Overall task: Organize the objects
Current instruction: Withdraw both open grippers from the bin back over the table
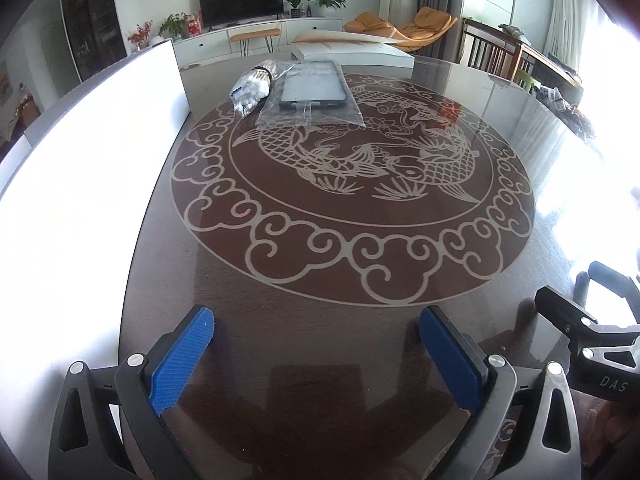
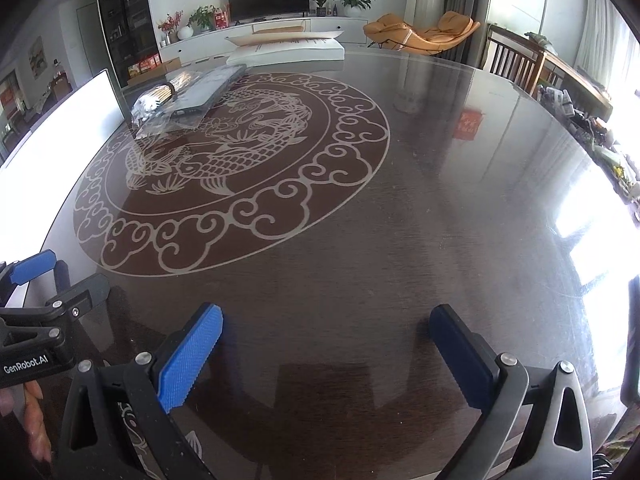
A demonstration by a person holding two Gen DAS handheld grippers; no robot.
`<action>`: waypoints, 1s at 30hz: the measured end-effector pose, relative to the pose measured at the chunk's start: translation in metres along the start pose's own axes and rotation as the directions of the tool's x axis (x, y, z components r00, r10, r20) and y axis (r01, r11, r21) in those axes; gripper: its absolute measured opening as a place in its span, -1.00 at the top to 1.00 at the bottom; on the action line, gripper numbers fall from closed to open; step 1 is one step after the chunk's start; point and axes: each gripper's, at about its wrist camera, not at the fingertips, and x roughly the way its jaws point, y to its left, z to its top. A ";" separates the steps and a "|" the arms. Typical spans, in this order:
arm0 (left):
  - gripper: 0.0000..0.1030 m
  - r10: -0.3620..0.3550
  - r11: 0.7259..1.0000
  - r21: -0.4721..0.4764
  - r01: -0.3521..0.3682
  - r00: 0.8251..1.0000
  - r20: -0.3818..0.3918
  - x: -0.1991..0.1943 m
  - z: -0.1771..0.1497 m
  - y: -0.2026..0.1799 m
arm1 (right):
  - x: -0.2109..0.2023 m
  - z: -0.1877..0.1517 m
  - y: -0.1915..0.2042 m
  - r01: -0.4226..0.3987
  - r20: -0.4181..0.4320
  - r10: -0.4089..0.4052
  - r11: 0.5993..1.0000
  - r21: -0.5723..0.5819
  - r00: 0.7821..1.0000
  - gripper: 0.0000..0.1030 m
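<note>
A dark phone case in a clear plastic sleeve (image 1: 312, 92) lies on the far left part of the round table. A clear bag of small white pieces (image 1: 250, 90) touches its left side. Both also show in the right wrist view, the sleeve (image 2: 208, 94) and the bag (image 2: 152, 104). My left gripper (image 1: 320, 332) hovers low over the near table edge, open, with nothing between its blue pads (image 1: 182, 364). My right gripper (image 2: 328, 320) is beside it on the right, also open and empty. Each gripper shows at the edge of the other's view: the right (image 1: 580, 286), the left (image 2: 60, 280).
A tall white box (image 1: 80, 168) stands along the table's left side, close to the bag. A flat white box (image 1: 352, 50) rests at the far edge. The glossy dark table (image 2: 400, 220) carries a printed fish pattern. Chairs and clutter lie beyond the right rim.
</note>
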 end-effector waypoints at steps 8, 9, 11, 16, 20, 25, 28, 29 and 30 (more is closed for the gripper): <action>-1.00 -0.007 1.000 0.009 0.007 1.000 0.008 0.001 0.002 0.000 | 0.000 0.000 0.000 0.000 0.000 0.000 1.000 0.000 1.000 -1.00; -1.00 -0.007 1.000 0.009 0.007 1.000 0.008 0.001 0.002 0.000 | 0.000 0.000 0.000 0.000 0.000 0.000 1.000 0.000 1.000 -1.00; -1.00 -0.007 1.000 0.009 0.007 1.000 0.007 0.001 0.002 0.000 | 0.000 0.000 0.000 0.000 0.000 0.000 1.000 0.000 1.000 -1.00; -1.00 -0.011 1.000 0.017 0.011 1.000 0.002 0.000 0.001 0.001 | 0.000 0.000 0.000 0.000 0.001 0.000 1.000 -0.001 1.000 -1.00; -1.00 -0.023 0.999 0.027 0.022 1.000 0.005 -0.003 -0.004 0.004 | 0.000 0.000 0.000 0.000 0.001 0.000 1.000 0.000 1.000 -1.00; -1.00 -0.020 1.000 0.024 0.020 1.000 0.010 -0.003 -0.005 0.004 | 0.000 0.001 0.000 0.001 0.001 -0.001 1.000 0.000 1.000 -1.00; -1.00 -0.021 0.999 0.024 0.021 1.000 0.010 -0.002 -0.004 0.004 | 0.000 0.001 0.000 0.001 0.001 -0.001 1.000 0.000 1.000 -1.00; -1.00 -0.022 0.999 0.024 0.022 1.000 0.010 -0.002 -0.004 0.004 | 0.000 0.001 0.000 0.001 0.001 -0.001 1.000 0.000 1.000 -1.00; -1.00 -0.022 0.999 0.024 0.021 1.000 0.010 -0.002 -0.004 0.004 | 0.001 0.001 0.000 0.001 0.001 -0.001 1.000 -0.001 1.000 -1.00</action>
